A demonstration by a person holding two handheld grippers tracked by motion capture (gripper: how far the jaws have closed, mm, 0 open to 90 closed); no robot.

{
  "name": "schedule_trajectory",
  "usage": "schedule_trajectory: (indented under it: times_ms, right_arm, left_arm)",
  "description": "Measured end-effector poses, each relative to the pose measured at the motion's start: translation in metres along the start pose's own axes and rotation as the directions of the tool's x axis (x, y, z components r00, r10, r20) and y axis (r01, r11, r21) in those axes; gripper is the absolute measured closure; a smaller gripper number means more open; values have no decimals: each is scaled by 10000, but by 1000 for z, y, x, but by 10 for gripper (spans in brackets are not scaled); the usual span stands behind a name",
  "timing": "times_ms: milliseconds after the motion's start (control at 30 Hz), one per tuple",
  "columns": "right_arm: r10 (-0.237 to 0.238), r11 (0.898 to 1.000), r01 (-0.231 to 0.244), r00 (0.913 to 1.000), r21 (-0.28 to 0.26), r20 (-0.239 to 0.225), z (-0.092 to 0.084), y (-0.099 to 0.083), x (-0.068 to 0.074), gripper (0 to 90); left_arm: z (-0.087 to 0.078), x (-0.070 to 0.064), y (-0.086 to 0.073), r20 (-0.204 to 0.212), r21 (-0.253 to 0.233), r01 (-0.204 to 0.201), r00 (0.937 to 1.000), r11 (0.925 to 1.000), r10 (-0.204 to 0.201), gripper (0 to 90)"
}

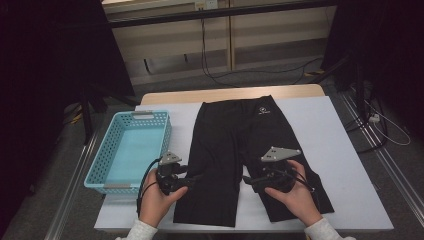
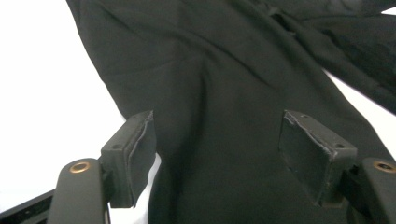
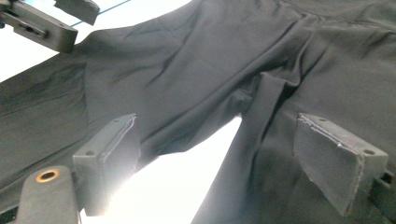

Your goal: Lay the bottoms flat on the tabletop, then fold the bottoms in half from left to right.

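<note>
Both hands hover low: left gripper and right gripper, jaws spread and grasping nothing, over the black shorts' legs, spread flat beside the blue basket, probably ready for folding.

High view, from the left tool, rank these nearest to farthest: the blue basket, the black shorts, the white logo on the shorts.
1. Black shorts: the left tool is at its near leg.
2. Blue basket: just left of it.
3. White logo: far up, near the waistband.
</note>
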State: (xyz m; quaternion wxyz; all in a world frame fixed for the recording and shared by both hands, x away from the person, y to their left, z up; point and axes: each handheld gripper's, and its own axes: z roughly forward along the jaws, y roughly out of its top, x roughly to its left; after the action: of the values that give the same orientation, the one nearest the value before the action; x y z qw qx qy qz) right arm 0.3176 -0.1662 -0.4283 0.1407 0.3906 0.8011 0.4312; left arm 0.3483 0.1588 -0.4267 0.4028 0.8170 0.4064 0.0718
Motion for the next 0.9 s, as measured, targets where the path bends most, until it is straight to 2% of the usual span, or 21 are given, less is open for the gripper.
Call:
schedule_trajectory:
  times_ms: [33,200,300,467,633,900]
  right_arm:
    - [-2,10000,2,10000,-6,1,0,0,1,148]
    - [14,10000,-14,10000,40,-50,2,-1,0,147]
    - [73,10000,-73,10000,-17,-44,1,-1,-1,145]
    - [43,10000,-43,9999,-48,-167,0,-1,1,140]
    - [54,9999,-55,9999,-109,-144,-2,-1,1,138]
    - [129,9998,-131,9998,-166,-175,-4,-2,-1,138]
  left_arm:
    - [1,0,-1,24,-1,59,10000,10000,-59,268]
    - [4,-2,-3,-125,170,-173,9998,9997,175,252]
    - [6,-2,-4,-9,139,-75,10000,9999,76,252]
    - [8,-3,-5,-59,206,-237,9997,9995,239,245]
    - [10,-3,-6,16,266,-129,9999,9996,129,227]
    - [9,-3,-5,-124,224,8,9999,9997,-5,213]
